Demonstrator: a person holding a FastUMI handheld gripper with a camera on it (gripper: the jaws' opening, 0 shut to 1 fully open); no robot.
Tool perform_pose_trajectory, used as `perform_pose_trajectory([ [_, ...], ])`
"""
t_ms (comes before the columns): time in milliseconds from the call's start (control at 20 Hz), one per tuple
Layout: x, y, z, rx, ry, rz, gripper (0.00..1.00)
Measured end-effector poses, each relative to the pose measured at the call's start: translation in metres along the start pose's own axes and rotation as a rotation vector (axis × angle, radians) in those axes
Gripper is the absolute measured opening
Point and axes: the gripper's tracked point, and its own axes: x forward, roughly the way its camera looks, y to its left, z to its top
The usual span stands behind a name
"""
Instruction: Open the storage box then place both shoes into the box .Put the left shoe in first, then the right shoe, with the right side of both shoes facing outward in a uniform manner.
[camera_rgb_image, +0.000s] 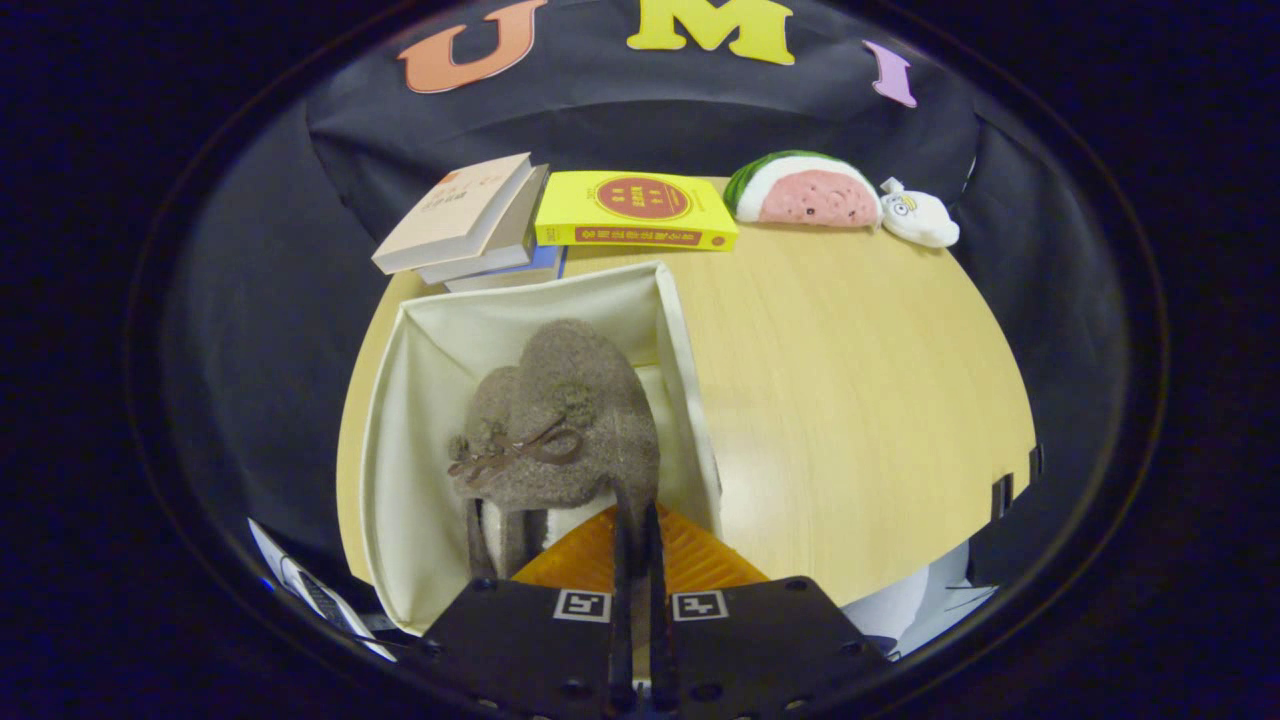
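Pinching the back rim of a fuzzy brown shoe (575, 420), the claw (636, 515) has its two fingers drawn almost together with only a thin strip of the shoe's edge squeezed between them. That shoe hangs straight ahead of the fingers at twelve o'clock, above the open mouth of a cream fabric box (420, 400), its sole side turned toward the claw and a small brown bow on its upper. A second brown shoe (495, 410) sits just beside it at about eleven o'clock, touching it and lower in the box; how far either one has settled onto the box floor is hard to tell. An orange ribbed flap (690, 560) lies under the fingers at the near edge of the box. The box stands on a pale wooden table (860, 400), which spreads out toward two and three o'clock. Beyond the box, at eleven o'clock, a few books (470, 225) lie stacked at a slant, and a yellow book (635, 210) rests at twelve o'clock against them. Farther round, at one o'clock, a watermelon-slice plush (805, 190) lies at the table's far edge, with a small white plush toy (920, 218) touching its end.
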Motion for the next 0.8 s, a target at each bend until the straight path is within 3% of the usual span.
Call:
perform_pose_trajectory([
  [250,-0.018,-0.002,0.012,0.018,-0.078,0.051,0.09],
  [400,-0.036,-0.005,0.014,0.019,-0.115,0.118,0.23],
  [450,-0.043,-0.007,0.018,0.019,-0.147,0.143,0.23],
  [550,-0.058,-0.012,0.023,-0.013,-0.218,0.19,0.36],
  [650,-0.073,-0.027,0.031,-0.01,-0.304,0.215,0.56],
  [700,-0.081,-0.035,0.036,-0.005,-0.356,0.219,0.56],
  [800,-0.095,-0.05,0.046,-0.032,-0.455,0.21,0.69],
])
